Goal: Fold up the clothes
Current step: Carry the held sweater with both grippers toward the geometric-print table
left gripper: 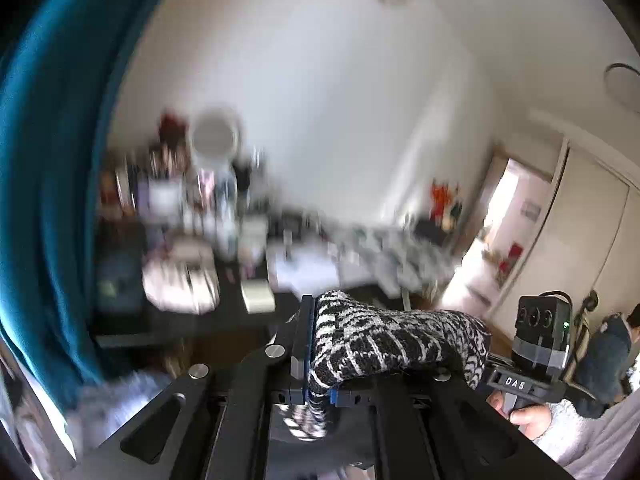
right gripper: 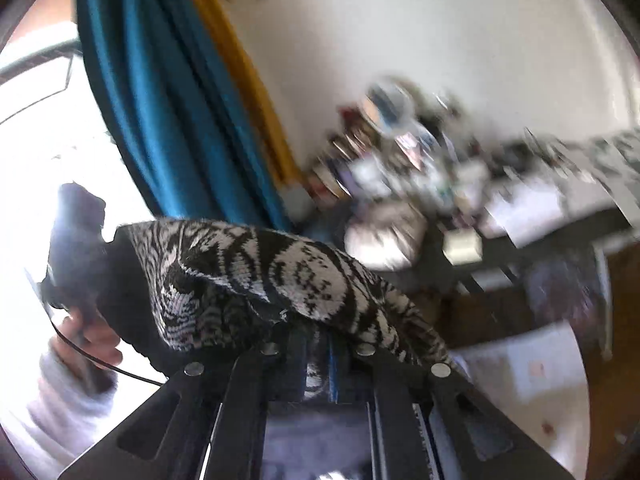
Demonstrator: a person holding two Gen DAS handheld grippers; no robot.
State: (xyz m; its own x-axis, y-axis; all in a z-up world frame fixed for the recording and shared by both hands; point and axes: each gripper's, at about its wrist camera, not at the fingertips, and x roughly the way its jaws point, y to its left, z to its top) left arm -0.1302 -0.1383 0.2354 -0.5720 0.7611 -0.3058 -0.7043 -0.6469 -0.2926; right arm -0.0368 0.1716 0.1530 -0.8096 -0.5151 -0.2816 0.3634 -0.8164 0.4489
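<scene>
A black-and-white patterned knit garment (left gripper: 384, 340) is held up in the air between both grippers. My left gripper (left gripper: 320, 364) is shut on one edge of it, and the cloth drapes over the right finger toward the other hand. My right gripper (right gripper: 320, 344) is shut on the same garment (right gripper: 256, 276), which bunches over both fingers and hides their tips. The right gripper's body (left gripper: 540, 344) shows at the right of the left wrist view. The left gripper shows as a dark shape (right gripper: 80, 248) against the window in the right wrist view.
A cluttered dark desk (left gripper: 192, 320) with boxes, papers and a round mirror (left gripper: 216, 136) stands against the white wall. A teal curtain (right gripper: 168, 92) hangs by a bright window. An open doorway (left gripper: 516, 216) and a seated person (left gripper: 616, 344) are at right. Background is motion-blurred.
</scene>
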